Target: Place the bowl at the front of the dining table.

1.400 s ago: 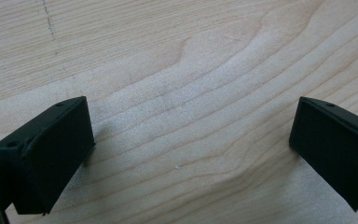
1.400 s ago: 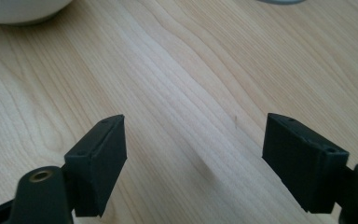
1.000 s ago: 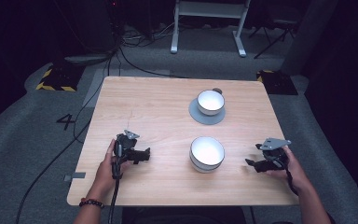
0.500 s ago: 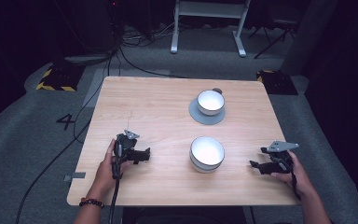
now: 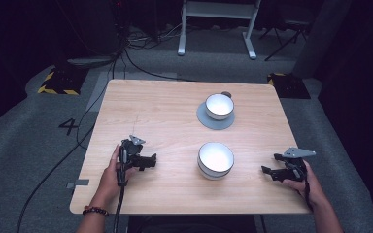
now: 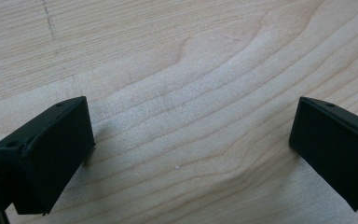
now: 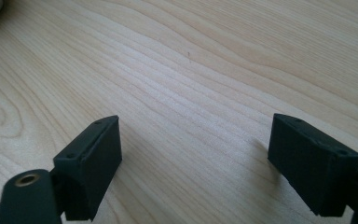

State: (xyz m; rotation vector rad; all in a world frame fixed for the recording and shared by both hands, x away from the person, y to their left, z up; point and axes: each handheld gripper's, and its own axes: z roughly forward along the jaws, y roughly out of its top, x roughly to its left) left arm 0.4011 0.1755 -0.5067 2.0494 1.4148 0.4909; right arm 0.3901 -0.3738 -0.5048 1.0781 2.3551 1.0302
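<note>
Both our grippers, left gripper [image 5: 150, 160] and right gripper [image 5: 267, 171], rest wide open, empty, near the front edge of the worktop [image 5: 165, 116]; next we likely reach for the near bowl [image 5: 215, 159].

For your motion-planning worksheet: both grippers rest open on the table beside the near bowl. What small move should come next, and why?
Probably slide the right gripper toward the near bowl. Its jaws stand open, empty, pointing at the bowl, with bare table between.
</note>
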